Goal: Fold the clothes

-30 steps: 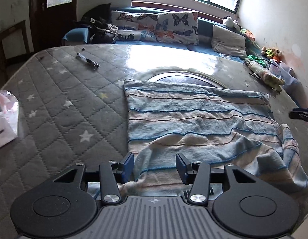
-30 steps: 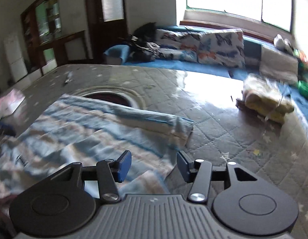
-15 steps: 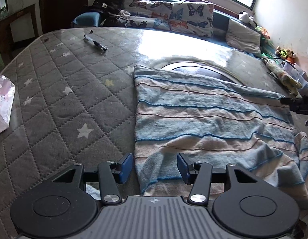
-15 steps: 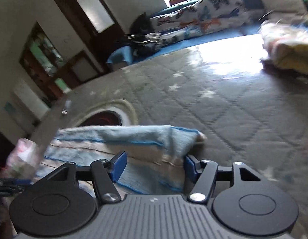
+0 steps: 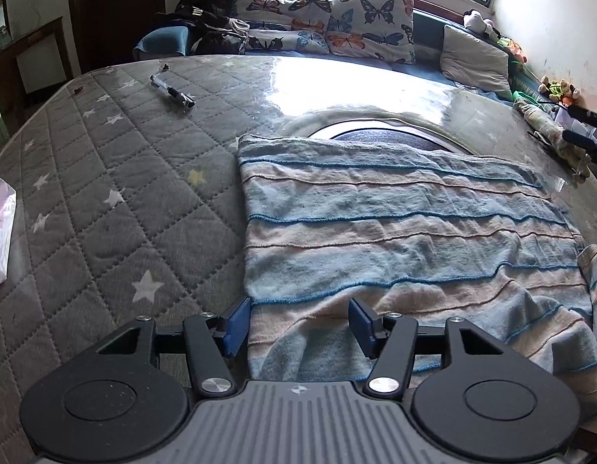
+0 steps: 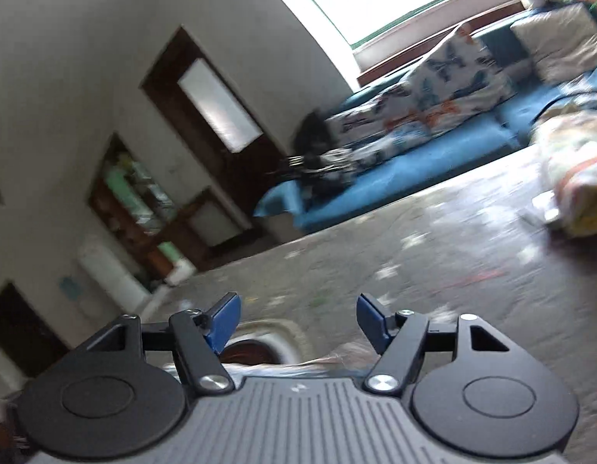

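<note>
Grey quilted mattress (image 5: 116,208) with pale stars fills most of the left wrist view; it serves as the landmark here. Beyond its far edge runs a blue bench seat (image 5: 163,38) carrying butterfly-print cushions (image 5: 369,25), a plain grey cushion (image 5: 474,58) and a dark heap of bags (image 5: 211,27); small stuffed toys (image 5: 559,89) sit by the wall off the mattress's far right corner. On the mattress, right of centre, lies the striped blue-and-cream garment (image 5: 406,239), spread fairly flat, its near right part rumpled and bunched. Its far edge partly covers a round dark emblem (image 5: 379,137) ringed in white on the mattress. A white plastic bag (image 5: 0,232) sits at the mattress's left edge. A pen-like tool (image 5: 172,91) lies toward the far left of the mattress, well apart from the garment. Left gripper (image 5: 298,324) hovers over the garment's near left corner, blue pads wide apart, nothing between them. Right gripper (image 6: 298,319) likewise spread wide with nothing clamped; its view is tilted and motion-blurred, showing the mattress, a dark wooden door (image 6: 221,116) and, low behind its fingers, a sliver of the garment and emblem. In the left view the right gripper's dark fingertips (image 5: 586,116) show above the mattress's far right edge, clear of the garment.
</note>
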